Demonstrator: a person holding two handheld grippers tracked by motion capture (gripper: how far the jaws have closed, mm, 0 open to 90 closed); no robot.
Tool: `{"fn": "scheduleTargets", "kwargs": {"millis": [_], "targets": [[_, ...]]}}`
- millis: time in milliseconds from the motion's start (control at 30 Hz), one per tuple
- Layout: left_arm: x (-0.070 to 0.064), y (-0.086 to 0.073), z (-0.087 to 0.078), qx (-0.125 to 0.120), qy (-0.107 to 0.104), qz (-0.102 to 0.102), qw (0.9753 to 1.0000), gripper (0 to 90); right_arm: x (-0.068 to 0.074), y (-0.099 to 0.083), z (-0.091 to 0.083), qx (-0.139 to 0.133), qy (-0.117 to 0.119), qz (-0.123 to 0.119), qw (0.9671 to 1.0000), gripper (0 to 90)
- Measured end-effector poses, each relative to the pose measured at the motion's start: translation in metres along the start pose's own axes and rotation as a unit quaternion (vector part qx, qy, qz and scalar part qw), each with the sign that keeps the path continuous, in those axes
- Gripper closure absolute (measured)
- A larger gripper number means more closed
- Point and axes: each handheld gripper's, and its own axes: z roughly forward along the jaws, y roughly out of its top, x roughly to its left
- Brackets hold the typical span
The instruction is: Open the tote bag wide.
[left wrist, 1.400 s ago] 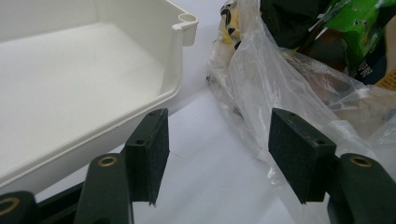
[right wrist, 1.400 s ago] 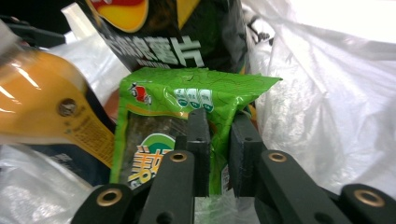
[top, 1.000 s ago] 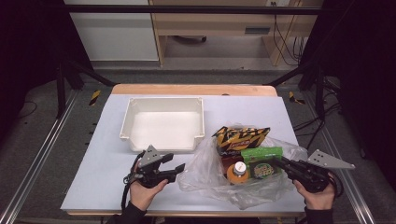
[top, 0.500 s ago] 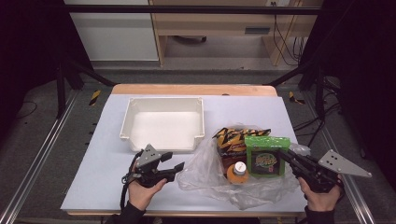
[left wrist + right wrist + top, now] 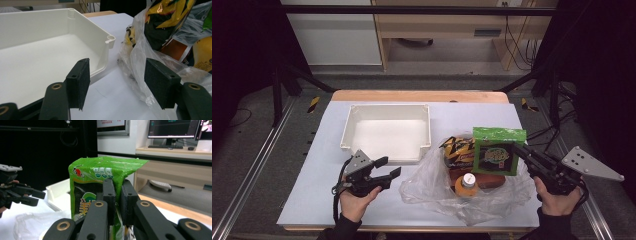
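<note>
My right gripper [image 5: 518, 149] is shut on the edge of a green snack packet [image 5: 497, 154] and holds it upright above the clear plastic bag [image 5: 432, 185]. In the right gripper view the green packet [image 5: 86, 187] is pinched between the two pads. Inside the bag lie a yellow-and-black snack bag [image 5: 458, 148] and an orange-capped bottle [image 5: 466, 184]. My left gripper [image 5: 391, 168] is open, low over the table just left of the bag, between it and the white tray [image 5: 352, 120]. The left gripper view has the tray's corner [image 5: 110, 40] and the crumpled bag [image 5: 140, 52] ahead of the open jaws.
The white tray sits empty at the table's back middle. The light table top [image 5: 312, 165] has free room at the left and front left. A wooden edge [image 5: 417, 96] runs along the far side, with metal rails [image 5: 242, 190] on the floor at the left.
My right gripper has lifted the green packet up out of the bag and tipped it upright. The left gripper has stayed in place, open.
</note>
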Motion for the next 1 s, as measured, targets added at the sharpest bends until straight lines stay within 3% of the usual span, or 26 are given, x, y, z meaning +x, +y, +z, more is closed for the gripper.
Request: {"fn": "scheduleTargets", "kwargs": {"millis": [200,433,700,1000], "targets": [[0.007,0.006,-0.010,-0.016,0.006,-0.007,0.9998,36.8,0.007,0.019,0.005,-0.024,-0.003,-0.002,0.9997,84.5],[0.014,0.013,-0.021,-0.027,0.012,-0.011,0.9995,35.6,0.022,0.030,0.029,-0.037,0.009,0.006,0.9992,84.5],[0.021,0.022,-0.030,-0.035,0.021,-0.007,0.9992,34.2,0.046,0.032,0.066,-0.019,0.032,0.004,0.9993,84.5],[0.028,0.029,-0.034,-0.042,0.020,-0.007,0.9989,34.1,0.069,0.022,0.101,0.007,0.053,0.002,0.9986,84.5]]}}
